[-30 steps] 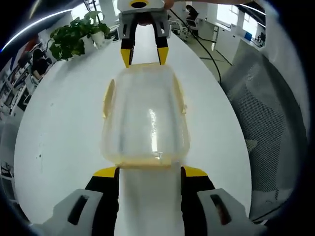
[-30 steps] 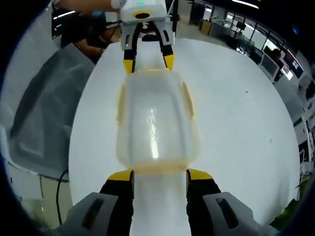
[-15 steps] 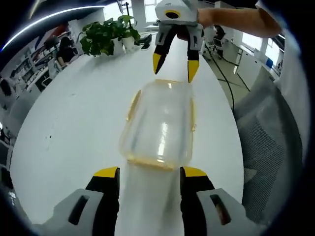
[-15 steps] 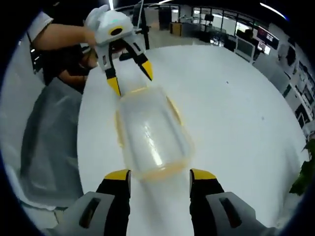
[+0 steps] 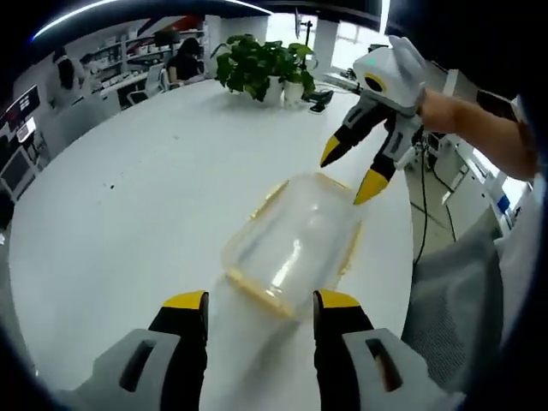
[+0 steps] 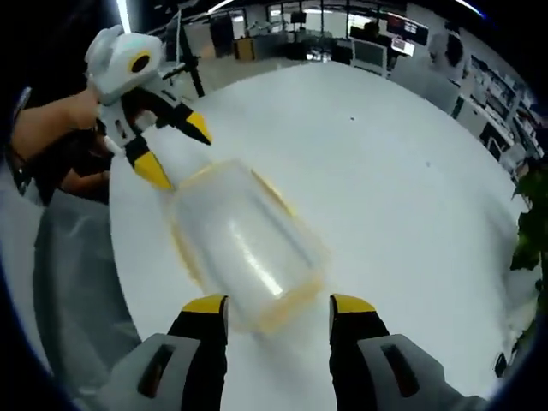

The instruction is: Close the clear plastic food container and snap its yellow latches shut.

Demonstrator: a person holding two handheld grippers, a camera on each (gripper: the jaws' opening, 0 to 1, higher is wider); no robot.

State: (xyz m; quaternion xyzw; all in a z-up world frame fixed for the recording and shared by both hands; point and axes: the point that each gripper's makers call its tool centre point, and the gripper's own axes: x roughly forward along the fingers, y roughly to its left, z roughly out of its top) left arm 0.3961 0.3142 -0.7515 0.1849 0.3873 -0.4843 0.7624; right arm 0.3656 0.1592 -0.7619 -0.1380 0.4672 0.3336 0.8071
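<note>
We are holding both tongs apart above the white table (image 5: 128,197). The clear container (image 5: 295,244) is lying between the left tongs (image 5: 259,301) and the right tongs (image 6: 278,306), touching neither.

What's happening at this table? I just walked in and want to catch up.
A person holds a two-jaw gripper in each hand over a clear plastic food container with yellow latches, lying on a white round table. Both the left gripper and the right gripper are open, one at each end of the container, neither touching it. A potted plant stands at the table's far edge.
</note>
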